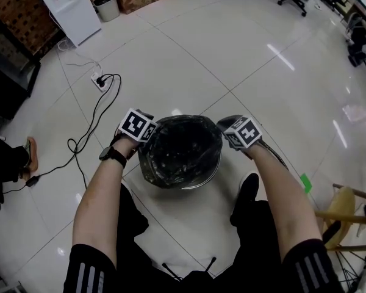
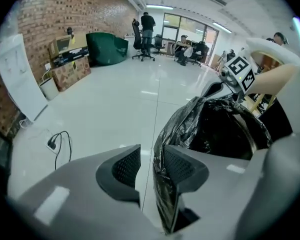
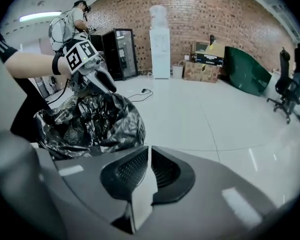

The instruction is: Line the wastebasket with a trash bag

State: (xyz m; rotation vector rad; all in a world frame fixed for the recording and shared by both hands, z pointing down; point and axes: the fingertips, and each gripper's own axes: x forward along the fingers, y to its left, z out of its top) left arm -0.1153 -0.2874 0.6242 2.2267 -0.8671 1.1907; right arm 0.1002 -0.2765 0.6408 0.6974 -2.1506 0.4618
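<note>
The wastebasket (image 1: 194,184) stands on the floor between the person's knees, with the black bag (image 1: 182,145) draped over its rim. The left gripper (image 2: 149,159) is at the rim's left side, jaws parted. A fold of bag runs up between them along the right pad without being pinched. The right gripper (image 3: 149,160) is at the rim's right side, jaws all but closed and empty, just beside the bag. Each gripper's cube shows only black-and-white squares. A cable (image 1: 88,136) and power strip (image 1: 99,80) lie to the left, and a water dispenser (image 1: 70,8) stands well beyond.
</note>
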